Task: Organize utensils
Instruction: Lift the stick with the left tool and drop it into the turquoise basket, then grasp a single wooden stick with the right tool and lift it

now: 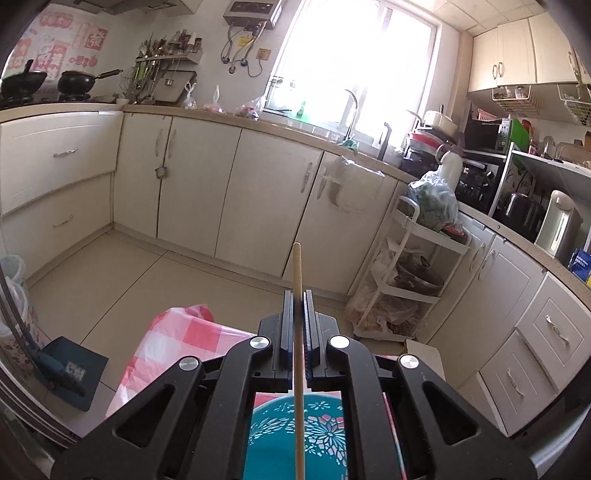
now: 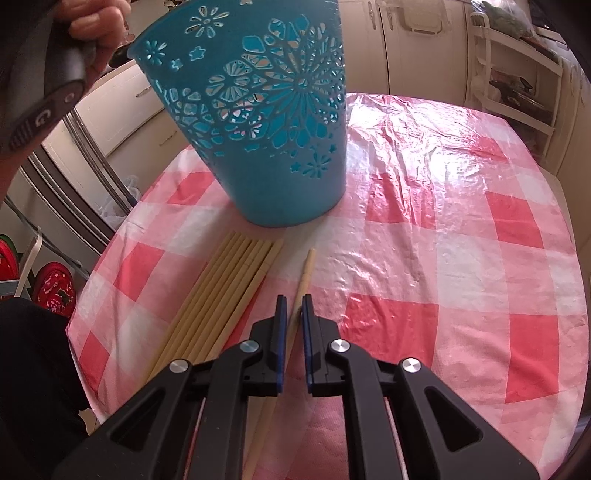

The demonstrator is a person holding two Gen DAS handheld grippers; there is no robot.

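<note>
My left gripper (image 1: 297,300) is shut on a wooden chopstick (image 1: 297,273) and holds it upright over the teal cut-out basket (image 1: 321,428), whose rim shows below the jaws. In the right wrist view the same teal basket (image 2: 273,122) stands on the pink checked tablecloth (image 2: 443,240). A bundle of several chopsticks (image 2: 221,291) lies in front of it. My right gripper (image 2: 294,301) is low over the table, its jaws a little apart around a single chopstick (image 2: 306,269) lying beside the bundle.
Behind the table are cream kitchen cabinets (image 1: 192,177), a white trolley rack (image 1: 406,273) with bags, and a blue dustpan (image 1: 70,365) on the floor. A person's hand on the left gripper's handle (image 2: 85,33) shows above the basket.
</note>
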